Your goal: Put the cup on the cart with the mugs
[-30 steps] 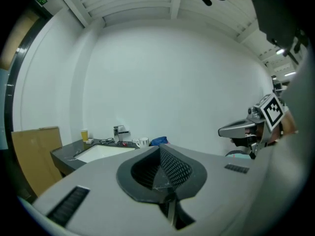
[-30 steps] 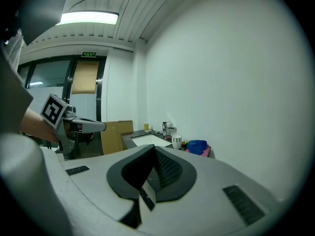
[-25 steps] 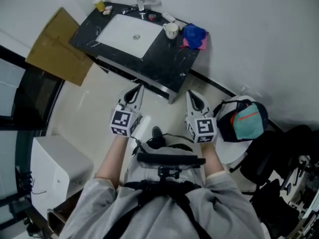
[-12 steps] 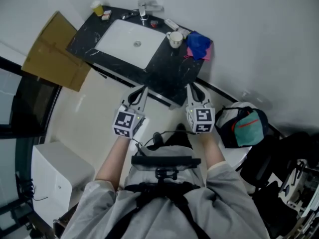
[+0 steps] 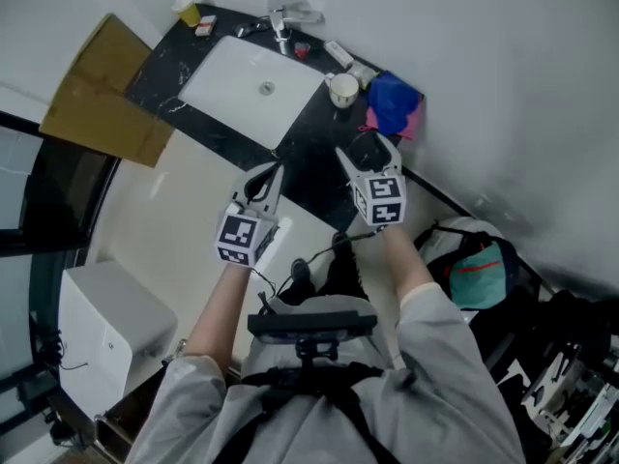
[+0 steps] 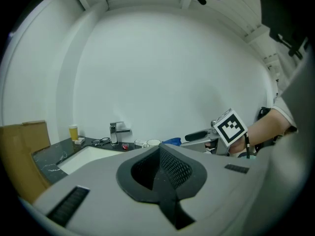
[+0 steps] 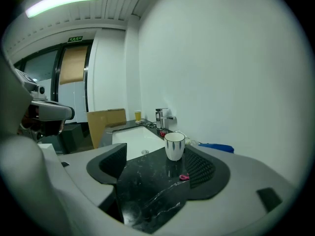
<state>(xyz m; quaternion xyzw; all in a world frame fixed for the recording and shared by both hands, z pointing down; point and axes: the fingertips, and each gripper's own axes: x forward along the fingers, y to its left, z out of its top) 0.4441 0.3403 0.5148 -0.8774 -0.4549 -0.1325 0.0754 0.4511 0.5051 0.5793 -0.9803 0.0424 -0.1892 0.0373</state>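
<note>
While the right tongs [image 7: 157, 163] reach over the near edge of the black worktop [image 5: 311, 135], their jaws are opening, with only bare marble between them. The cup [image 7: 174, 146] stands upright ahead of them, untouched. It sits on the worktop between the white sink [image 5: 247, 80] and a blue cloth [image 5: 392, 102], toward the back edge. The left tongs [image 6: 160, 167] have their jaws pressed together with nothing in them, and are held just short of the worktop's near edge. A tap [image 5: 283, 17] stands at the back edge behind the sink.
</note>
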